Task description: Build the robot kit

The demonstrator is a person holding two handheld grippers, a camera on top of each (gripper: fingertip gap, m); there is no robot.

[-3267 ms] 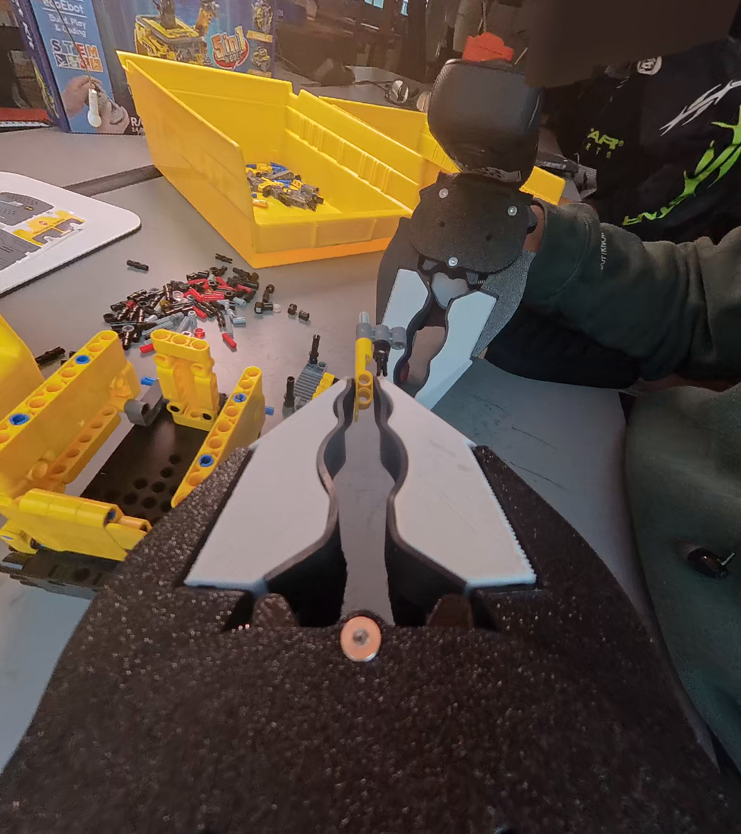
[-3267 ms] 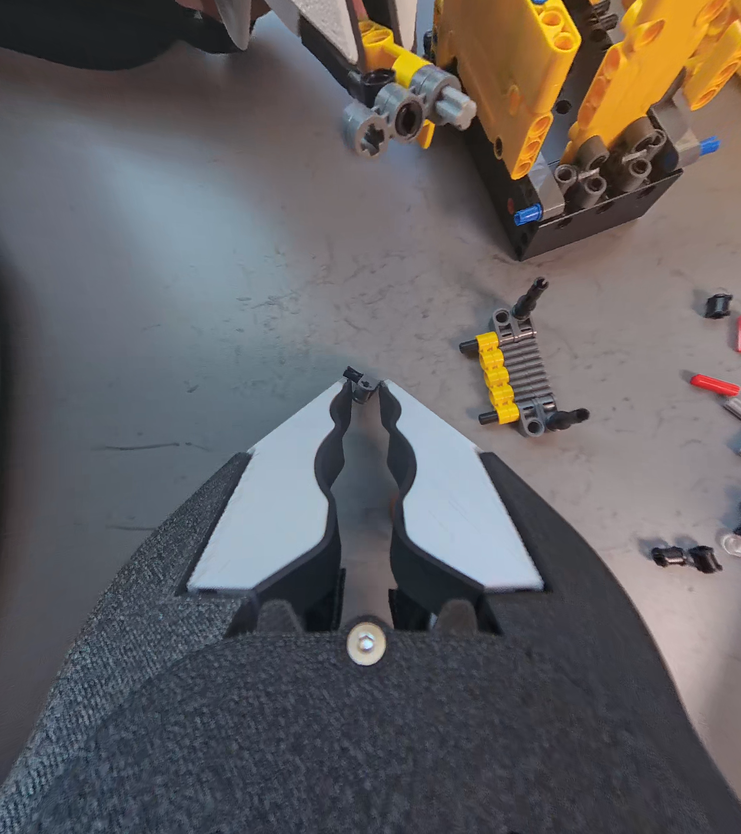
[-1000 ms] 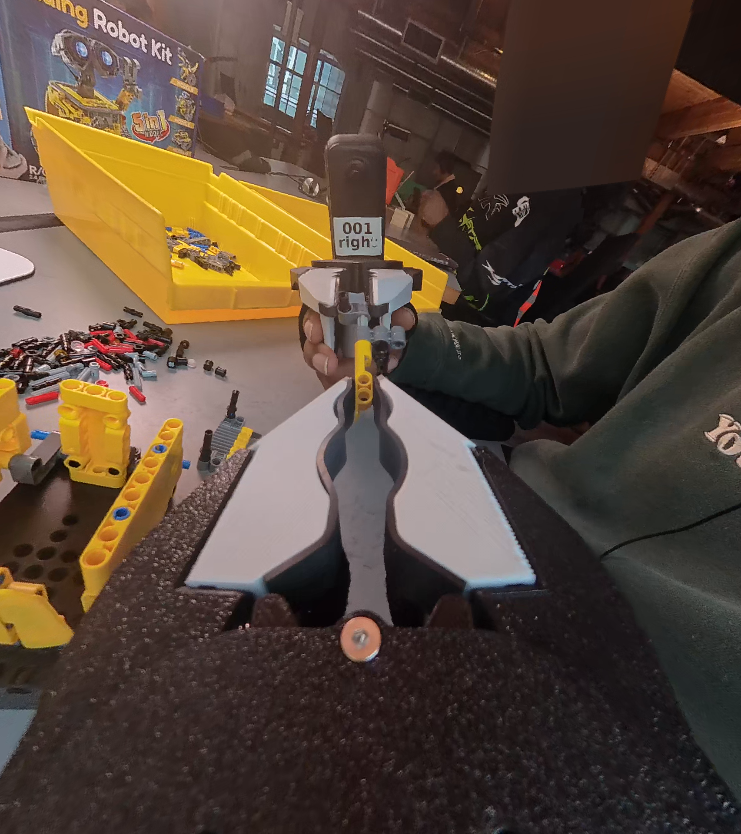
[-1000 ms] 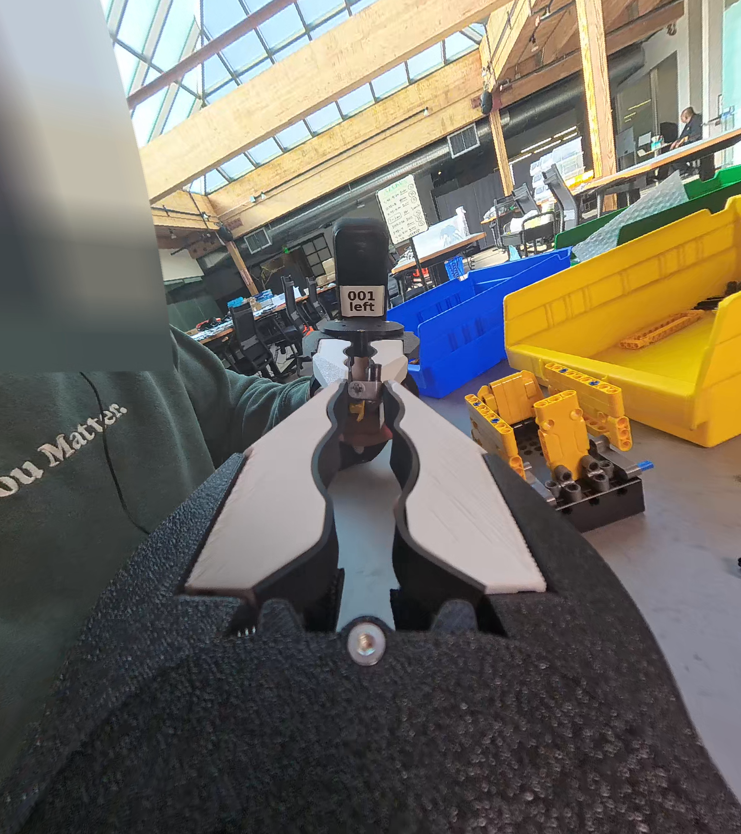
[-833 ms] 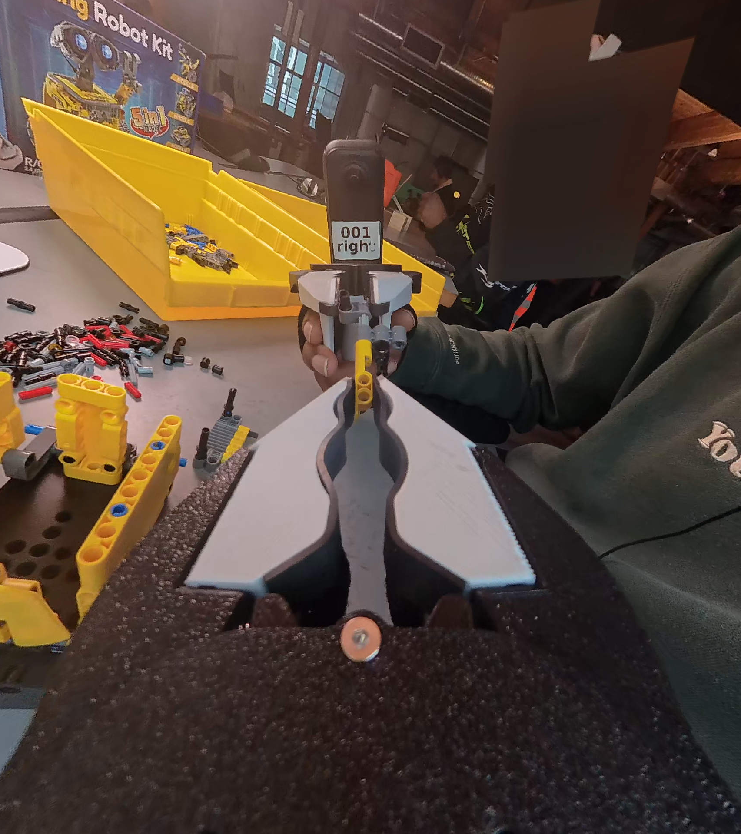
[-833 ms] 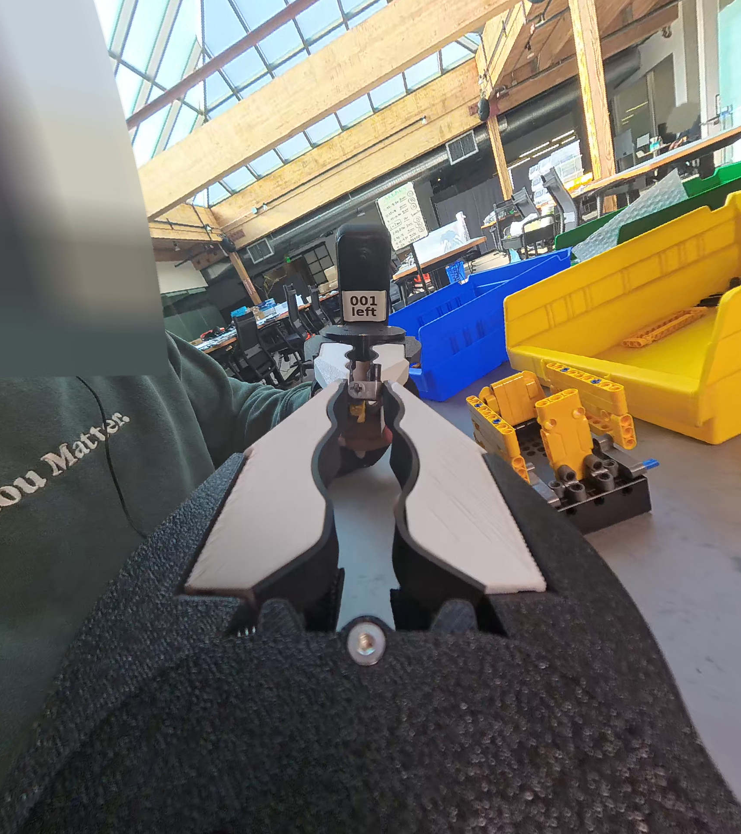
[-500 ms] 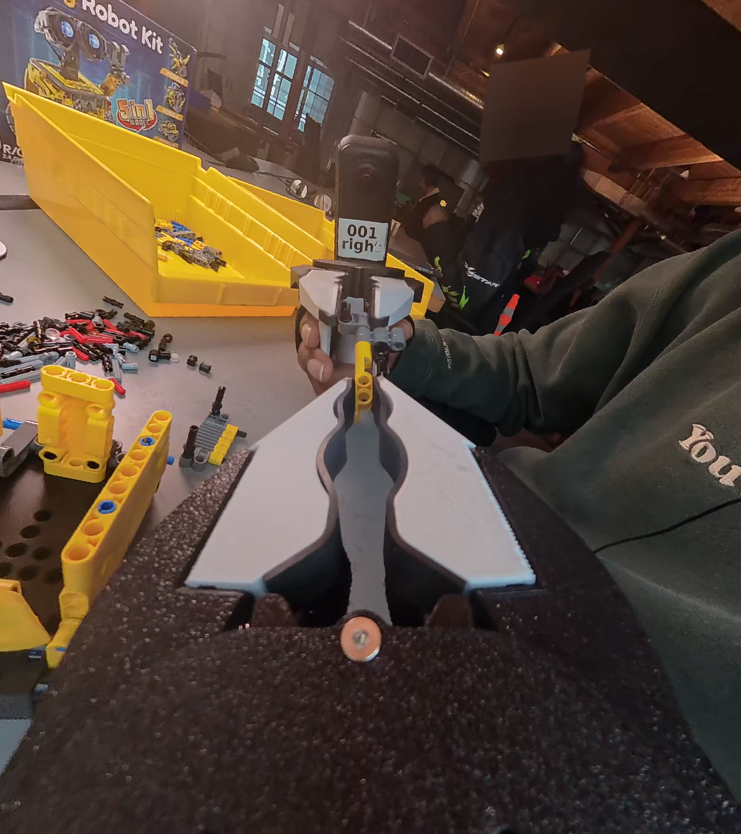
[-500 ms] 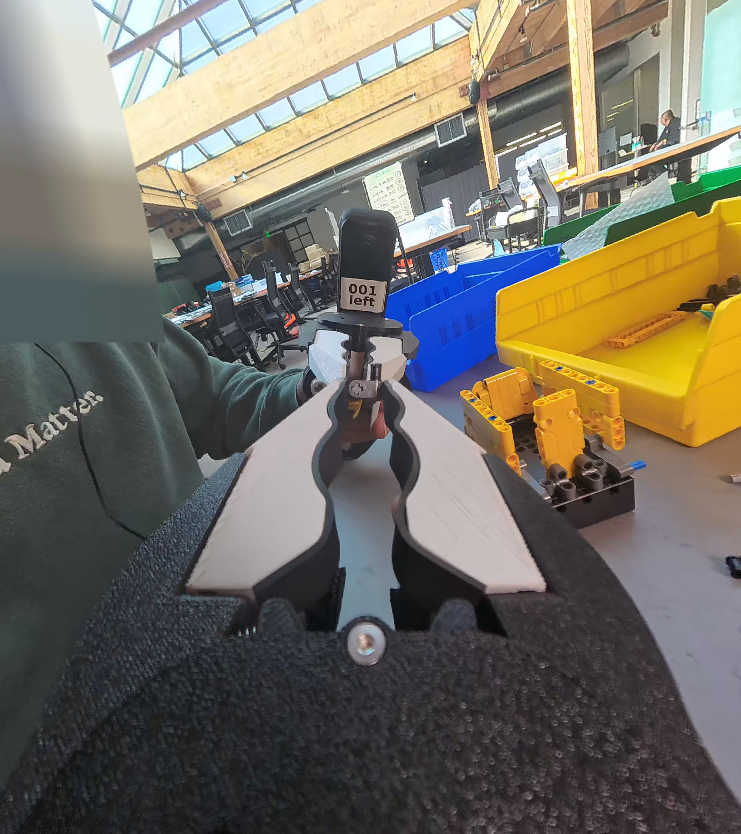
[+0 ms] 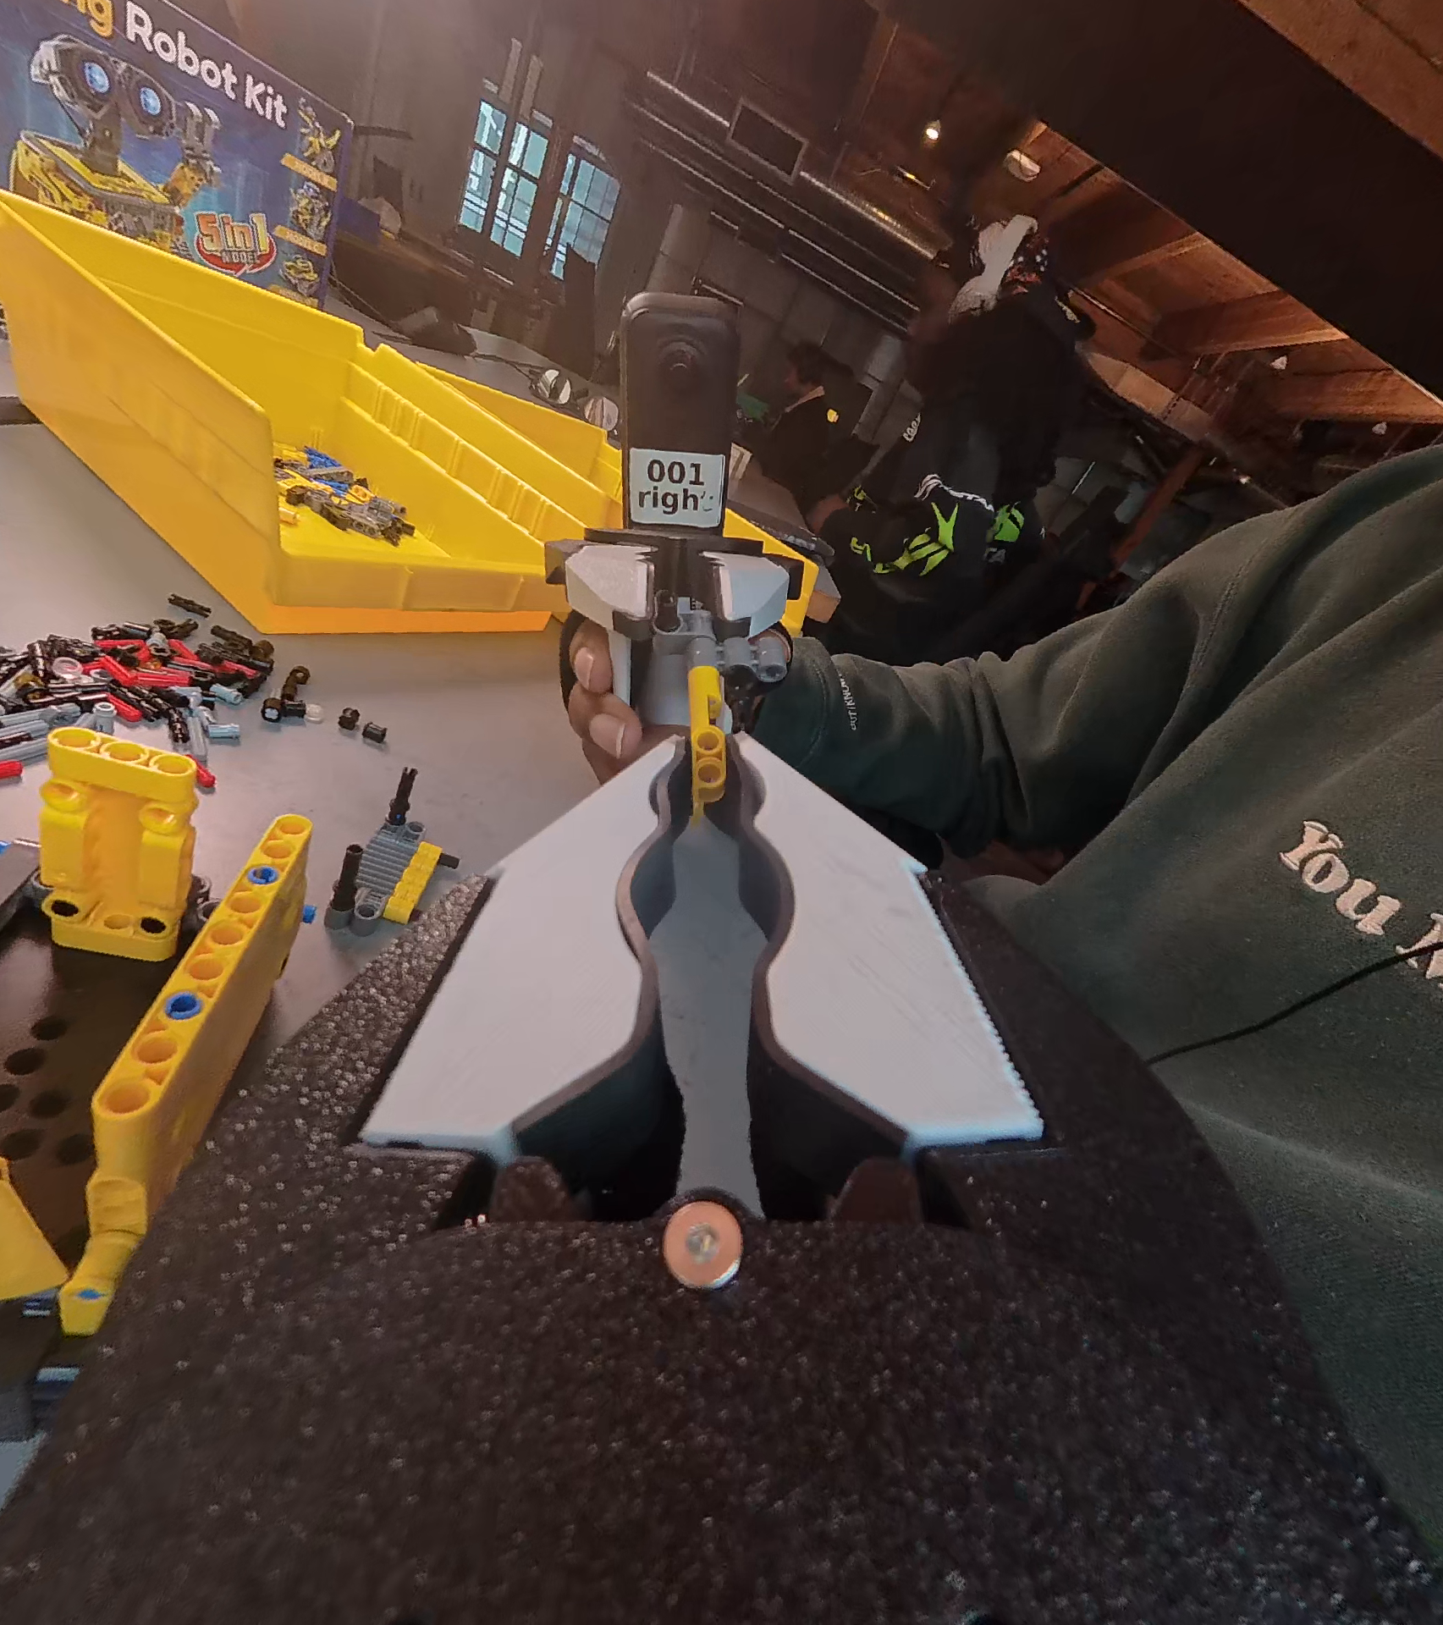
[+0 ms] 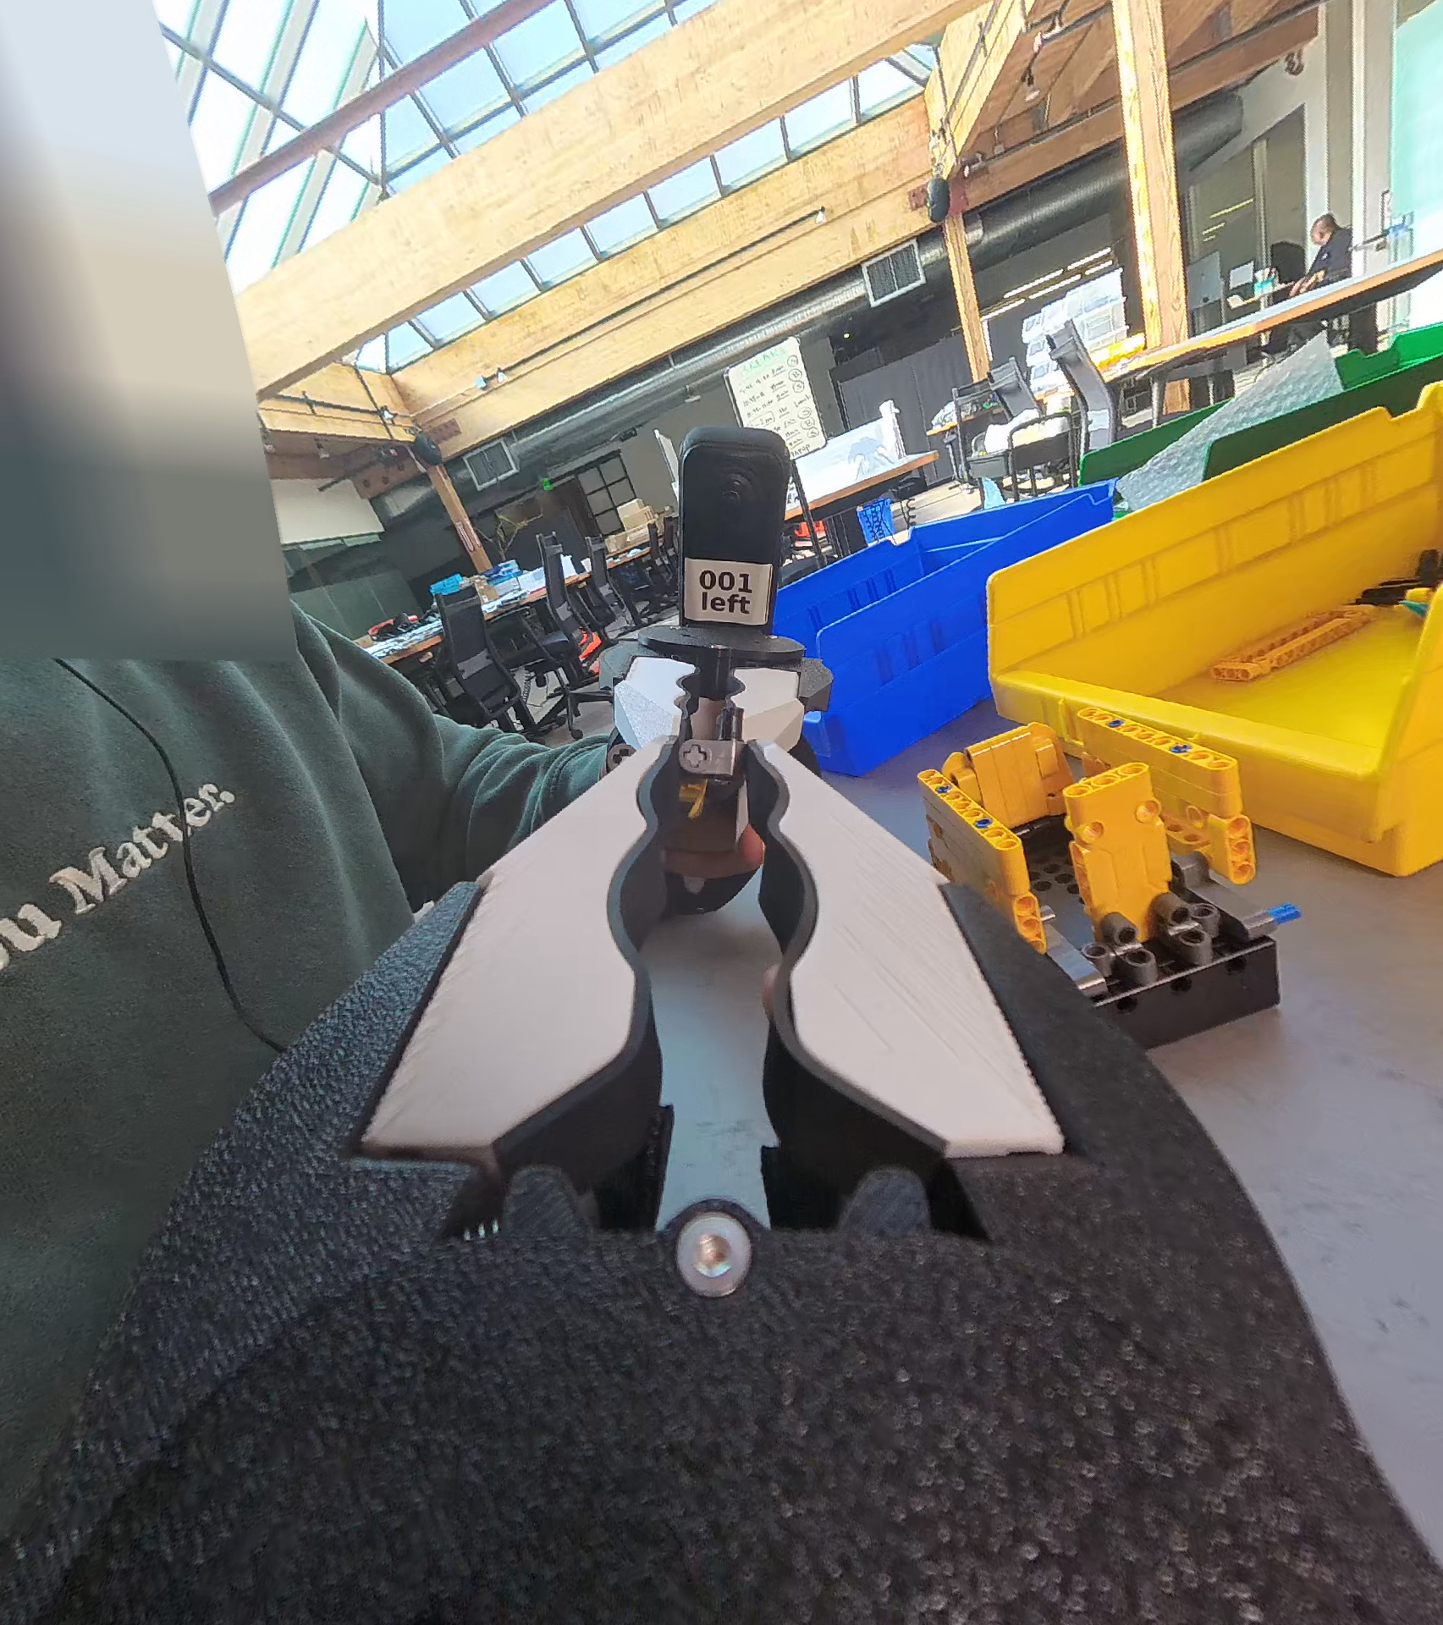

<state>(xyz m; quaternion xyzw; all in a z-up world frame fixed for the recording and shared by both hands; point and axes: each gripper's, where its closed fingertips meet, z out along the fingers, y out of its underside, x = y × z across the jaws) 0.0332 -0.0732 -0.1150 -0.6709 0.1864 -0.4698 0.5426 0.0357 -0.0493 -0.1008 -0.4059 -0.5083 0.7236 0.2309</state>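
Right now my left gripper [image 9: 707, 758] has its jaws pinched nearly together on a short yellow beam [image 9: 705, 756], which stands upright between the tips. Just past it, the beam's top joins a grey connector piece [image 9: 722, 651], and my right gripper [image 10: 707, 758] meets that piece head-on, its jaws likewise drawn close and clamped on the grey connector's cross-holed end [image 10: 704, 754]. Both grippers are raised above the counter [image 9: 454, 668], nose to nose.

My left wrist view alone shows what lies left of the yellow beam: a small grey and yellow ribbed assembly [image 9: 388, 866] on the counter, then a scatter of red, black and grey pins [image 9: 84, 668], and farther back a yellow bin [image 9: 199, 492] with a few parts in it, with a printed kit box [image 9: 137, 149] behind.

My right wrist view alone shows, right of the grey connector, a yellow build on a black base [image 10: 1096, 870], a yellow bin [image 10: 1227, 703] beyond it, a blue bin [image 10: 920, 615], and a timber-beamed hall with skylights [image 10: 524, 176] far off.
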